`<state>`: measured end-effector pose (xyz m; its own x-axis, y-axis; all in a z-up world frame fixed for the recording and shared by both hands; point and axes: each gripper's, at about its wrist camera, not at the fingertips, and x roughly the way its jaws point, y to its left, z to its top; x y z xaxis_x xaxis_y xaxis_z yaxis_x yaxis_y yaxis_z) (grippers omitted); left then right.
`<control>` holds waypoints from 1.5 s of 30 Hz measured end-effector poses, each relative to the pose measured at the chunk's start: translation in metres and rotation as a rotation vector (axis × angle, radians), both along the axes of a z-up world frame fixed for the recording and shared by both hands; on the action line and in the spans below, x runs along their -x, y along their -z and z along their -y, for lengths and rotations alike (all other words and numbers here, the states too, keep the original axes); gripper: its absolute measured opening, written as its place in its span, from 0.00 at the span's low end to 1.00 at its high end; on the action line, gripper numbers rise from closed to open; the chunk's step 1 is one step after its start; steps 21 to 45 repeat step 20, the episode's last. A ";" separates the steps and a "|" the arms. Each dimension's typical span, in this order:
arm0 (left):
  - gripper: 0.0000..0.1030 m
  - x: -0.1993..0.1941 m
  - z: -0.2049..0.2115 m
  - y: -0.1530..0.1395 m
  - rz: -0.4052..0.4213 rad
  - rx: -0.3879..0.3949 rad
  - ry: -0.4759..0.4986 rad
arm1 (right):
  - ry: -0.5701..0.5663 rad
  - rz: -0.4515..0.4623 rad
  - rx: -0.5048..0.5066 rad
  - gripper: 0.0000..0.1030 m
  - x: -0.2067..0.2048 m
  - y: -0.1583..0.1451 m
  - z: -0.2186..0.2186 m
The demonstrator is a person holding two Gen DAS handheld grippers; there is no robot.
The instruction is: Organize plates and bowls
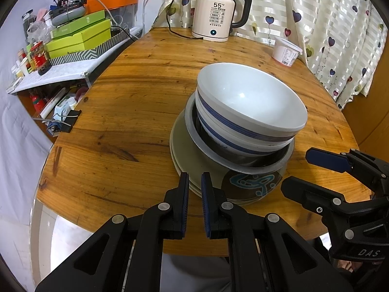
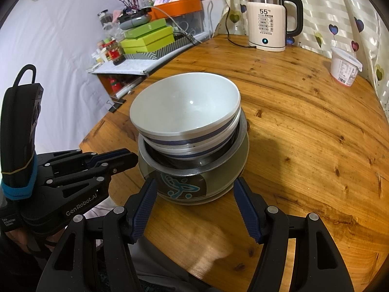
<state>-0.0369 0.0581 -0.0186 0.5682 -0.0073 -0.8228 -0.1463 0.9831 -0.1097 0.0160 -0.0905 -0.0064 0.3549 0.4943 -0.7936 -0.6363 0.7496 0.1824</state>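
Facing the stacked bowls (image 2: 184, 121) on plates (image 2: 194, 189) mid-counter (image 2: 304, 146), the right gripper (image 2: 194, 209) hangs jaws wide, squarely before the stack; the left gripper (image 1: 194, 204), jaws nearly closed and empty, sits leftward.

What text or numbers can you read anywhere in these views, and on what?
"55°C": kettle display; the lines below are too small.
"GenRobot.AI": left gripper body.
"DAS": right gripper body.
"Data Acquisition System": left gripper's handle, barely legible.
White tub label: too small.
Green boxes: print blurred.
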 end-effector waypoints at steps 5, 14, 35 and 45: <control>0.10 0.000 0.001 0.001 -0.002 -0.001 0.001 | 0.000 -0.001 0.000 0.64 0.001 0.000 0.000; 0.10 -0.001 0.002 0.003 -0.003 -0.001 0.003 | 0.000 -0.003 0.000 0.64 0.002 0.001 0.000; 0.10 -0.003 0.002 0.004 -0.003 -0.007 -0.002 | 0.000 -0.001 -0.001 0.64 0.002 0.001 0.000; 0.10 -0.003 0.002 0.004 -0.003 -0.007 -0.002 | 0.000 -0.001 -0.001 0.64 0.002 0.001 0.000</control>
